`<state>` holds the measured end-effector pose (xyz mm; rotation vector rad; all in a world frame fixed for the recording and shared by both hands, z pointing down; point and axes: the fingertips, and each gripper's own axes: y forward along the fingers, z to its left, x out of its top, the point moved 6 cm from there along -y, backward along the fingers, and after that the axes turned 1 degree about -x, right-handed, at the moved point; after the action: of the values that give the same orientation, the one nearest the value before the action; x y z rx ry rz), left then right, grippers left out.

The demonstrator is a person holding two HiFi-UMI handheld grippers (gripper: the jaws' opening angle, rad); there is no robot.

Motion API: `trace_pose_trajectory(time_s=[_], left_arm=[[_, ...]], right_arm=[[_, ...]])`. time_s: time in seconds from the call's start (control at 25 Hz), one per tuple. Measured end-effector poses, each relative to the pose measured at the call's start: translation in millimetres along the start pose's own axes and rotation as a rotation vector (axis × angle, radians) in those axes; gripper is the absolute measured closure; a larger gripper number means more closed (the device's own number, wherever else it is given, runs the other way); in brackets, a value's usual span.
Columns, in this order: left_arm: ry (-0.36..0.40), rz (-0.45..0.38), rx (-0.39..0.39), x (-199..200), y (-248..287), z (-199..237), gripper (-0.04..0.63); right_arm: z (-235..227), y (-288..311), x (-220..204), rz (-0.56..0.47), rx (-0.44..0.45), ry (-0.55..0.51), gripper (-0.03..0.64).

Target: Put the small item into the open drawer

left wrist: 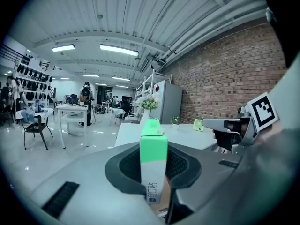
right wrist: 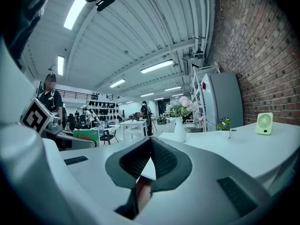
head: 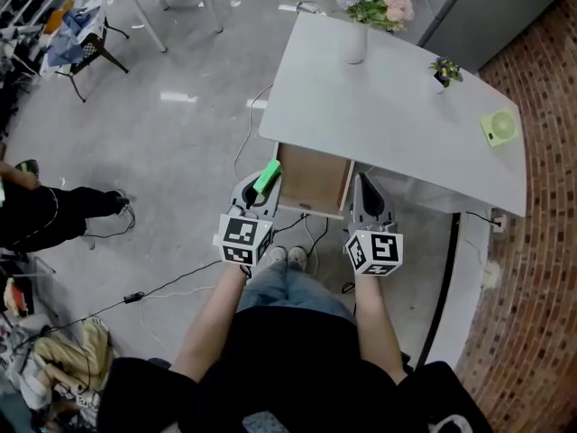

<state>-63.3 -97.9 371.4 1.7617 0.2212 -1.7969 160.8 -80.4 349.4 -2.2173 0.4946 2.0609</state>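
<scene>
A small green-and-white box (head: 267,177) stands upright between the jaws of my left gripper (head: 259,195), which is shut on it. In the left gripper view the box (left wrist: 153,165) rises from between the dark pads (left wrist: 125,165). The open drawer (head: 335,180), with its wooden inside showing, juts from the front of the white table (head: 388,124). The box hangs at the drawer's left edge. My right gripper (head: 370,198) is just right of the drawer, shut with nothing in it; its tips meet in the right gripper view (right wrist: 150,143).
On the table stand a white vase of flowers (head: 357,34), a small potted plant (head: 442,72) and a green fan (head: 499,126). Cables (head: 180,282) run over the floor below. A brick wall (head: 541,242) lies to the right, a chair (head: 86,52) at far left.
</scene>
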Motion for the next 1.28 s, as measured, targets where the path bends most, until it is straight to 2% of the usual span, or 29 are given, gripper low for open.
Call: trace_pose_trajectory(time_s=[0.28,0.48,0.72,1.08,1.28], left_arm=[[-0.014,0.058,-0.029,-20,30,5,0.505],[-0.026,0.106,-0.057,-50,65,7,0.505],[-0.049,0.177,-0.084,-105,108,19,0.505],[-0.056,0.275,-0.129,-209,167,43,0.505],[-0.070,0.393,-0.125,-241,206,37,0.505]], right_arm=[[0,22,-31,0.073,0.004,0.033,0.615],[-7,45,-73,0.148,0.003,0.046,0.615],[-15,84,-138,0.221,0.002,0.064,0.615],[-10,136,-243,0.280,0.020,0.068,0.615],[-33,155,-276,0.338,0.011,0.095,0.615]])
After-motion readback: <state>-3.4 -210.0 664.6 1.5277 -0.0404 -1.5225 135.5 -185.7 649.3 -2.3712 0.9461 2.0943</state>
